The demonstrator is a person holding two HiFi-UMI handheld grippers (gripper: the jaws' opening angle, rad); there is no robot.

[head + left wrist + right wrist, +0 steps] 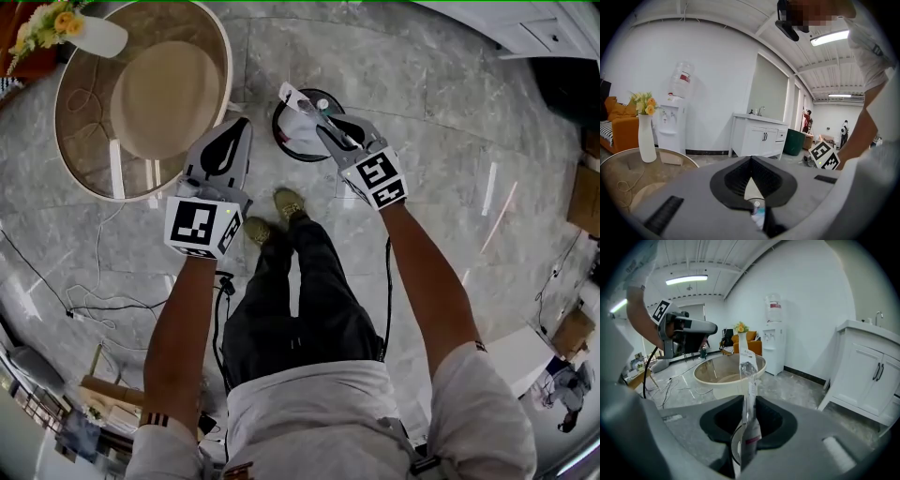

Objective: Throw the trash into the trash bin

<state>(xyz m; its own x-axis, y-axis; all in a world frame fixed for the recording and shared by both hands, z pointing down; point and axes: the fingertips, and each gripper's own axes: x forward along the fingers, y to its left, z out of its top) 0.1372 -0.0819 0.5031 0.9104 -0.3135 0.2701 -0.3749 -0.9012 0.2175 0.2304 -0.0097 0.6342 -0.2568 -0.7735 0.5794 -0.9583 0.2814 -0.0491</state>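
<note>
In the head view a black round trash bin [282, 142] with a white liner stands on the marble floor just ahead of the person's shoes. My right gripper [323, 131] hangs over the bin's right side, shut on a clear plastic wrapper [298, 101] that sticks out over the bin. In the right gripper view the wrapper [749, 373] stands upright in the narrow slot between the jaws of that gripper [750, 397]. My left gripper [242, 124] is left of the bin, tips together and empty. In its own view the left gripper [750, 158] is likewise shut on nothing.
A round glass-topped table [94, 183] stands at the left, close beside my left gripper, with a white vase of yellow flowers [89, 33] on it. Cables [94, 300] trail over the floor at the left. A white sink cabinet [757, 138] and a water dispenser [675, 117] line the wall.
</note>
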